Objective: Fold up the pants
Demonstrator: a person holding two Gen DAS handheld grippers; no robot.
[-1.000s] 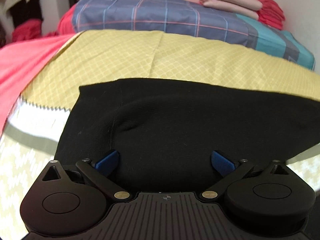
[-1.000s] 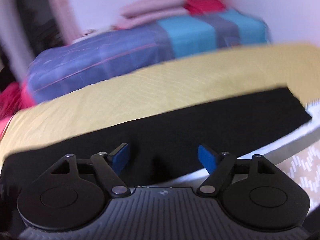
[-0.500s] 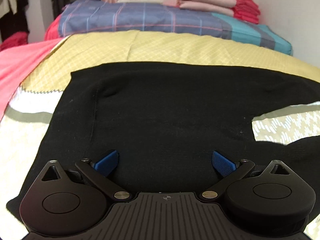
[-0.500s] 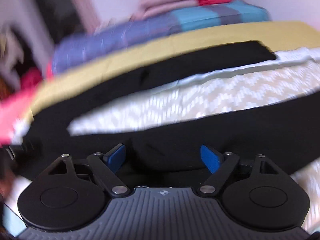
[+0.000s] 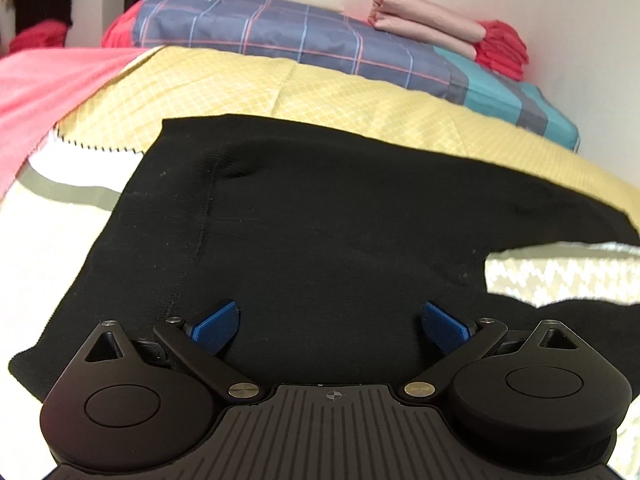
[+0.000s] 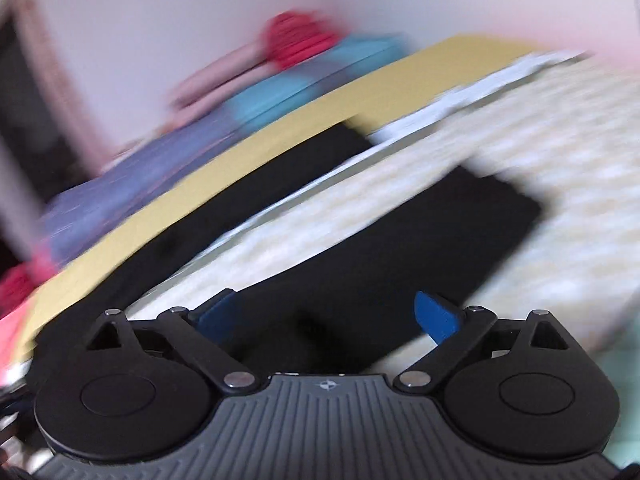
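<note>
Bedding fills the left wrist view: a pink blanket at the far left edge, then a yellow sheet with a diamond pattern, and nearer the camera a cream cover with a grey stripe. The black pants lie spread flat across the yellow sheet and cream cover, waist end toward the left, with the two legs splitting apart at the right so a wedge of patterned cover shows between them. The left gripper sits low over the pants near the waist, its blue fingers spread wide with nothing between them. Behind, a plaid blue quilt is stacked along the wall, with folded pink cloth and red cloth on top of it toward the right.

The right wrist view is heavily blurred. Both legs of the pants run diagonally up to the right, apart from each other, with pale cover between them. The right gripper is over the nearer leg, its fingers also spread wide and holding nothing. Whether either gripper touches the fabric cannot be told.
</note>
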